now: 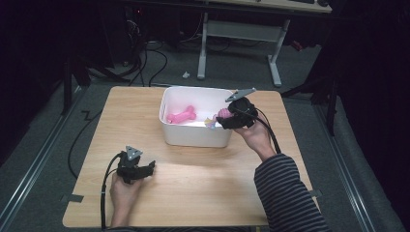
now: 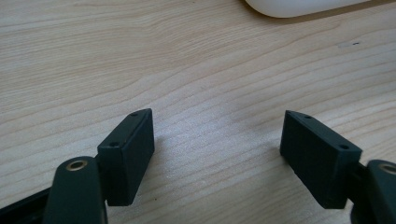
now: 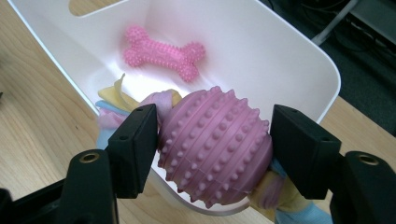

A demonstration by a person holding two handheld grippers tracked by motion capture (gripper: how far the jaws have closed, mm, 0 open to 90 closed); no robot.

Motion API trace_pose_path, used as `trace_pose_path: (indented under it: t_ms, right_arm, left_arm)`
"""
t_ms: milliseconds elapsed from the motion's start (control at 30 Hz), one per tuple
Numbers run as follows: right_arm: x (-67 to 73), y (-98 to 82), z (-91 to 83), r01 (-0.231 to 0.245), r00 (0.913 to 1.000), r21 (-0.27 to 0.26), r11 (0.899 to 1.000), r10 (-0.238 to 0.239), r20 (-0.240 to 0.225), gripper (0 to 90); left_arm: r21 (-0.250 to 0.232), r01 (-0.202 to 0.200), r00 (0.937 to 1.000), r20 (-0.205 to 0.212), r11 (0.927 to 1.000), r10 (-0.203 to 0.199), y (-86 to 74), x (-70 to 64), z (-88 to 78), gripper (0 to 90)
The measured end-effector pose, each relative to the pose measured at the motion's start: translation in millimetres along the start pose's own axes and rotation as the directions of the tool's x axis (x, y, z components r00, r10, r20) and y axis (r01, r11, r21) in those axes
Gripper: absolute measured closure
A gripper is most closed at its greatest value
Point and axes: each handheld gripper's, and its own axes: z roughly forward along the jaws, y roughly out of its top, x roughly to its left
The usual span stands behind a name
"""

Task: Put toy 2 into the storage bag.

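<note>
My right gripper (image 3: pixel 212 149) is shut on a pink studded ball (image 3: pixel 215 147) with pastel rope ends, which I hold over the near right rim of the white bin (image 3: pixel 299 51). In the high view the right gripper (image 1: pixel 227 118) and the ball (image 1: pixel 223 114) hang at the bin's (image 1: pixel 167 104) right side. A pink bone toy (image 3: pixel 163 53) lies on the bin's floor, seen also as the bone (image 1: pixel 182 116) from above. My left gripper (image 2: pixel 217 144) stands open just above the bare wood; from above the left gripper (image 1: pixel 145 169) rests near the table's front left.
The wooden table (image 1: pixel 203 169) carries the bin at its far middle. Beyond the table stand a white desk frame (image 1: pixel 241 34) and cables (image 1: pixel 154 58) on a grey floor. A striped sleeve (image 1: pixel 285 193) comes in at the bottom right.
</note>
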Motion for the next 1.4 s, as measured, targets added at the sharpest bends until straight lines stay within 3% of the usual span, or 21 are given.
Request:
trace_pose_path:
  t_ms: [100,300,567,767,1133,1400]
  right_arm:
    - [-1.1,-1.4,3.4,-0.007,0.9999,0.032,0.999,0.006,0.009,33.8]
    - [-2.1,-1.8,3.5,-0.014,0.9999,0.034,0.999,0.014,0.007,33.5]
    - [-4.8,-2.8,-1.3,-0.028,0.9996,-0.001,1.0,0.028,-0.008,31.6]
    - [-7.2,-12.1,-11.9,-0.057,0.9983,-0.061,0.996,0.056,-0.017,32.5]
    - [-12.4,-38.1,-48.8,-0.127,0.9919,-0.19,0.974,0.124,-0.028,34.8]
    - [-16.0,-57.6,-68.6,-0.175,0.9846,-0.239,0.955,0.171,-0.038,35.3]
  left_arm:
    - [0.0,0.0,1.0,0.0,1.0,0.0,0.0,0.0,0.0,26.5]
    - [0.0,0.0,1.0,0.0,1.0,0.0,0.0,0.0,0.0,26.5]
    - [0.0,-0.001,1.0,0.001,1.0,0.001,0.0,-0.2,0.0,26.5]
    - [0.0,-0.001,1.0,0.001,1.0,0.001,0.0,-0.2,0.1,26.5]
    - [0.0,-0.002,1.0,0.001,1.0,0.002,0.0,-0.2,0.1,26.5]
    - [0.0,-0.002,1.0,0.0,1.0,0.002,0.0,-0.2,0.1,26.4]
